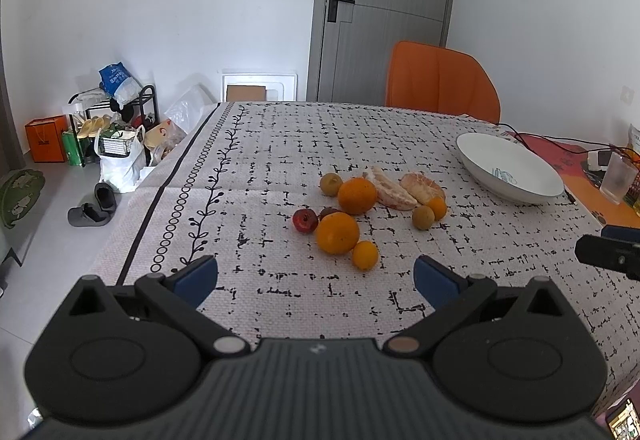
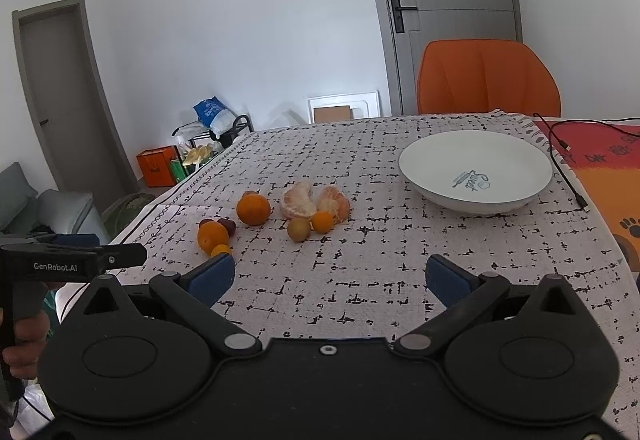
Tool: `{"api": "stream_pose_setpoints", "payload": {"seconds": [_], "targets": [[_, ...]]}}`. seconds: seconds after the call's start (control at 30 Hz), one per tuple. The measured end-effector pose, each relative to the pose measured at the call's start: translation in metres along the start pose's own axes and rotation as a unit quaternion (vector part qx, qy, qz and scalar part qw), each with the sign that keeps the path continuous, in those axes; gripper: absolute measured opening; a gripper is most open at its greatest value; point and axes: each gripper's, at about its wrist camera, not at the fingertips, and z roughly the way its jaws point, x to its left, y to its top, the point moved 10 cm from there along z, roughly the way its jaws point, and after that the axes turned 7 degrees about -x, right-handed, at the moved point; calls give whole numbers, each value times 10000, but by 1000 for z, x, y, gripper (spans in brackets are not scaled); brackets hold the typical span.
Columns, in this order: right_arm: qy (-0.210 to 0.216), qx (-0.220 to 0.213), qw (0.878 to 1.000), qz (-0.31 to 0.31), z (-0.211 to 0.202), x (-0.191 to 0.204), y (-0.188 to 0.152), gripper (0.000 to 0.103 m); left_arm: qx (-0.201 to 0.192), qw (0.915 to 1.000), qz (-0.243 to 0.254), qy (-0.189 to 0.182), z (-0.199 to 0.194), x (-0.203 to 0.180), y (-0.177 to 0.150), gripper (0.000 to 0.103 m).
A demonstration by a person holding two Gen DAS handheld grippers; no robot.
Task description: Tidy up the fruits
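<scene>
A cluster of fruit lies mid-table: two big oranges [image 1: 338, 233] [image 1: 357, 195], small kumquats [image 1: 365, 255], a red plum [image 1: 305, 220], green-brown fruits [image 1: 423, 217] and peeled citrus pieces [image 1: 422, 187]. The same cluster shows in the right wrist view, with an orange [image 2: 253, 209] and peeled pieces [image 2: 298, 202]. An empty white bowl [image 1: 548, 187] [image 2: 424, 156] stands to the right of the fruit. My left gripper [image 1: 316, 274] is open and empty, just short of the fruit. My right gripper [image 2: 330, 278] is open and empty, nearer the bowl.
An orange chair [image 1: 440, 80] stands at the far table edge. A black cable [image 2: 560, 156] and a plastic cup [image 1: 618, 178] lie right of the bowl. The table's left edge drops to a floor with bags, a rack and slippers [image 1: 94, 206].
</scene>
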Motion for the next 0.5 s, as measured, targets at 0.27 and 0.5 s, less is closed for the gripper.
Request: {"api": "stream_pose_setpoints", "payload": {"seconds": [0.27, 0.5], "targets": [[9, 5, 10000, -38, 0, 0, -1, 103, -10, 10000, 4, -4, -1, 0, 0, 103], [-1, 34, 10000, -50, 1, 0, -2, 103, 19, 10000, 23, -10, 0, -2, -1, 103]]}}
